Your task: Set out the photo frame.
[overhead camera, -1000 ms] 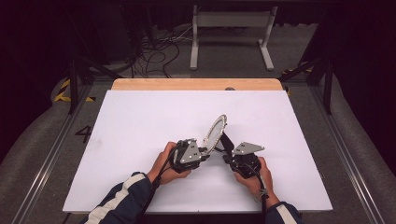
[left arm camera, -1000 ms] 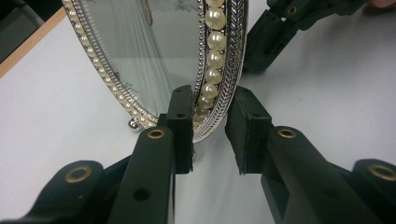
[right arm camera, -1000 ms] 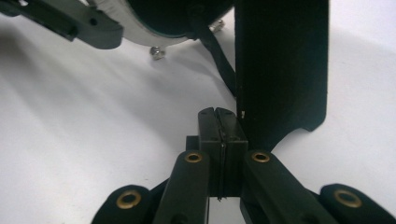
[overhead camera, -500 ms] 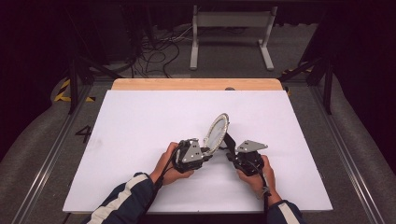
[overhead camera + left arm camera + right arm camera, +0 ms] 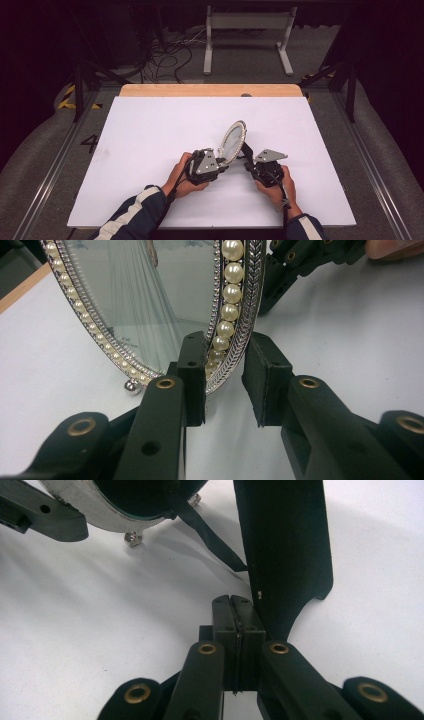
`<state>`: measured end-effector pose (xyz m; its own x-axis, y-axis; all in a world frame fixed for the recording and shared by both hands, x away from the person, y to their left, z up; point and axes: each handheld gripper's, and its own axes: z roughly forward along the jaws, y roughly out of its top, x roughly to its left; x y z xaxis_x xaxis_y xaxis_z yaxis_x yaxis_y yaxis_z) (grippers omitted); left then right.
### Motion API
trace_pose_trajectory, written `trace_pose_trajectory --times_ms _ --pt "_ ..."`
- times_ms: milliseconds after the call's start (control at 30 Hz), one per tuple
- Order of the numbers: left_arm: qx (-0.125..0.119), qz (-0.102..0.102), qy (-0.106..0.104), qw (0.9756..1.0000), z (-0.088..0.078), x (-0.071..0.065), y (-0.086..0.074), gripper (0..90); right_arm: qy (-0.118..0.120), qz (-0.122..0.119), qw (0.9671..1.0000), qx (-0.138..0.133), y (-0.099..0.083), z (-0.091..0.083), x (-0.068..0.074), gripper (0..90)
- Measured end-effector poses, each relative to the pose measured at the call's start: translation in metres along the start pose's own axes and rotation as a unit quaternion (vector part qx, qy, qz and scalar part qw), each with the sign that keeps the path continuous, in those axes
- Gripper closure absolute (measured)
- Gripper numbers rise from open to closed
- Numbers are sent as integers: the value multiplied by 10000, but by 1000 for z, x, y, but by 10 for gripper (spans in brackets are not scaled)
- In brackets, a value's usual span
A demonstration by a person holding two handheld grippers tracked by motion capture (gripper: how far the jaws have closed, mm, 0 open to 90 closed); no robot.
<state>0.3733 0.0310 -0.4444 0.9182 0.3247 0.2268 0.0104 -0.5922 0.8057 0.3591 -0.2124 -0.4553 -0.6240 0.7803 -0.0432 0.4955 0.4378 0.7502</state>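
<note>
Oval photo frame (image 5: 234,141) stands tilted on the white table (image 5: 150,140), near our side of it. At the frame's lower left edge, our left gripper (image 5: 225,380) pinches the pearl rim (image 5: 230,295), seemingly to steady it. Inside the frame sits a print of a figure in a long pale gown. Behind the frame, our right gripper (image 5: 235,615), jaws pressed together on nothing, nudges the black easel strut (image 5: 285,555), probably to set its angle.
</note>
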Motion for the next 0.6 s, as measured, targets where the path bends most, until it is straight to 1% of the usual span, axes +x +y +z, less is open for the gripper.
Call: trace_pose_trajectory --times_ms 133,167,267,300,367,433,600 --pt "-15 -61 -38 10000 1 0 0 712 -20 18 10000 -11 0 1 -1 900" --pt "-25 -36 -40 10000 1 0 0 711 -25 25 10000 -14 0 1 -2 900" --pt "-23 -45 -44 10000 2 0 0 710 -62 43 10000 -33 0 2 -3 900" --pt "-15 -85 -47 10000 2 0 0 709 -64 50 10000 -41 0 2 -3 900" --pt "-30 -96 -49 9999 2 1 1 708 -74 61 9999 -56 0 2 -4 900" --pt "-53 -112 -99 9999 3 1 1 707 -94 75 9999 -64 0 3 -5 900" --pt "-57 -148 -69 9999 4 1 1 708 -142 122 9998 -96 0 5 -8 900"
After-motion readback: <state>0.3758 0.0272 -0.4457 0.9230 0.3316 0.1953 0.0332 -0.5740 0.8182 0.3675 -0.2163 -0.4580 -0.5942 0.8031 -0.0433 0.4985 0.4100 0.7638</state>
